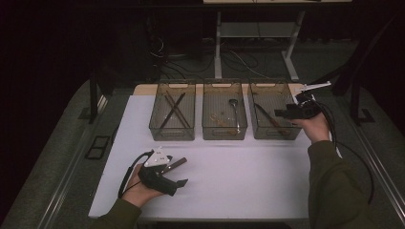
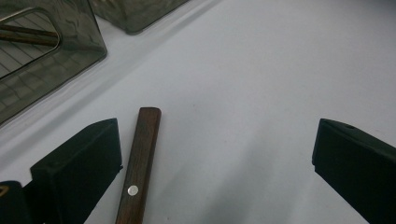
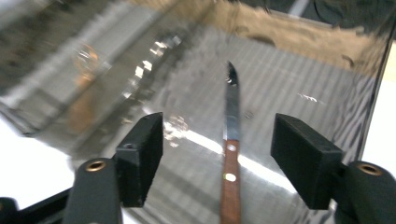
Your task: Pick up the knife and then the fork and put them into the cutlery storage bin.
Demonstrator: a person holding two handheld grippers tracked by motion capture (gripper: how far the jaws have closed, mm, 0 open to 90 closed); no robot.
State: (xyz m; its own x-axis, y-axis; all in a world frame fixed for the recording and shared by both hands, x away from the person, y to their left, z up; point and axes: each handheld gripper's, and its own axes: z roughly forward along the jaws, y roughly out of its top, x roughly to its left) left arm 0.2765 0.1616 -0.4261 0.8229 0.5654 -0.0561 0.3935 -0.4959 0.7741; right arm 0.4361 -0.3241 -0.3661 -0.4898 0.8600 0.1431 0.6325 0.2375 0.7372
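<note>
A wooden handle (image 2: 139, 163) lies on the white table (image 1: 229, 176) just inside the left gripper (image 1: 175, 172), whose jaws stand wide apart around it without pressing, placed as if for a pick-up. The right gripper (image 1: 282, 113) hangs over the right-hand bin (image 1: 273, 116), its jaws spread, and a knife (image 3: 230, 158) lies between them in the bin, unclamped, probably set down for sorting. Chopsticks (image 1: 174, 110) fill the left bin and a spoon (image 1: 233, 108) the middle bin.

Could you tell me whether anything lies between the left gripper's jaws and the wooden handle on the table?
Nothing visible does. The handle lies on the bare table between the open jaws of the left gripper, close beside one jaw.
</note>
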